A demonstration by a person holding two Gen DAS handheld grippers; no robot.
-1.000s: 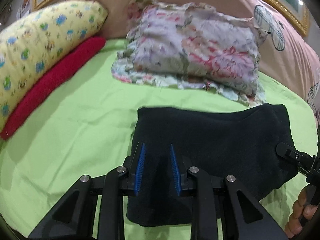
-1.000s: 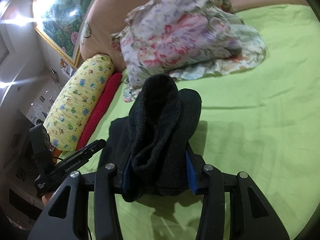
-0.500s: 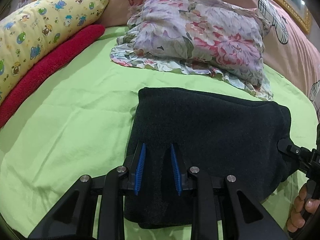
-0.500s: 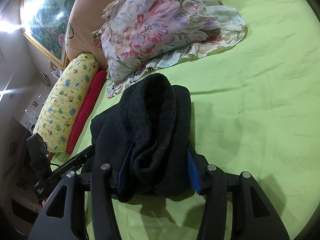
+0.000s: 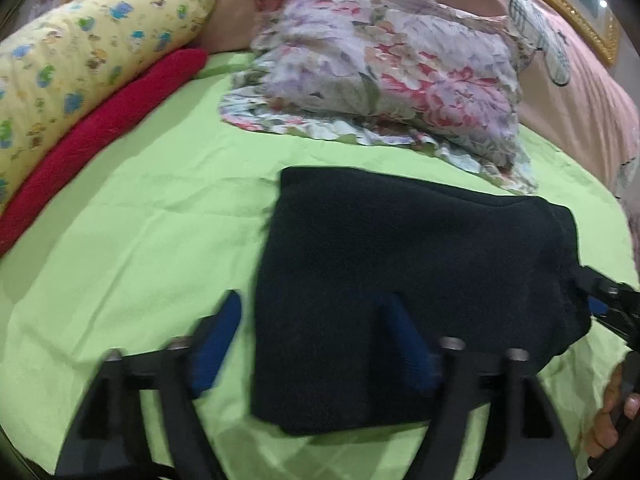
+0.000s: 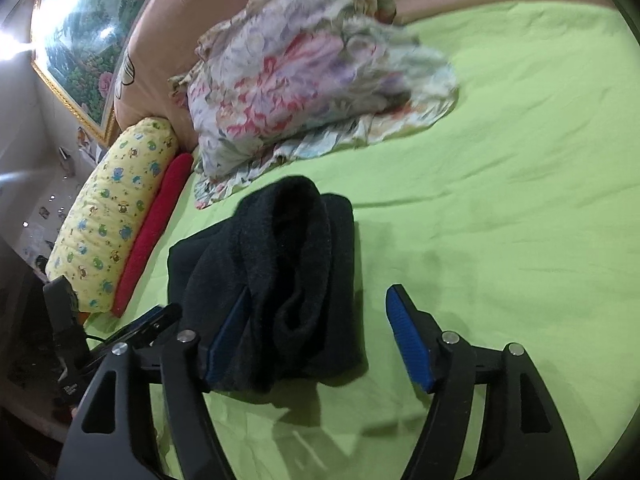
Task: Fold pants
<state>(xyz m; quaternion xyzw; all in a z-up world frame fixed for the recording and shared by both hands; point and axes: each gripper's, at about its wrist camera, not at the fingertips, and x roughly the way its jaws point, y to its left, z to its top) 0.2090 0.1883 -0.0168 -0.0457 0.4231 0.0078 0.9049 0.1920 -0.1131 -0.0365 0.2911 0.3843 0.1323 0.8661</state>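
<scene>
The dark folded pants [image 5: 404, 288] lie as a thick rectangle on the green bed sheet [image 5: 132, 240]. My left gripper [image 5: 316, 328] is open, its blue pads spread wide over the pants' near left edge, with nothing held. In the right wrist view the pants [image 6: 288, 280] show their folded end in a bunched stack. My right gripper [image 6: 316, 320] is open; its left pad rests against the pants' side and its right pad stands apart over bare sheet. The right gripper also shows at the pants' right end in the left wrist view [image 5: 608, 300].
A floral pillow [image 5: 384, 76] lies just beyond the pants. A yellow patterned bolster [image 5: 80, 64] and a red roll [image 5: 100, 136] line the left side. A pink headboard [image 5: 580, 92] runs behind. Green sheet spreads to the right of the pants in the right wrist view [image 6: 500, 200].
Both grippers have opened and let go of the pants, which now lie flat on the sheet. The left gripper shifted slightly left; its view is motion-blurred.
</scene>
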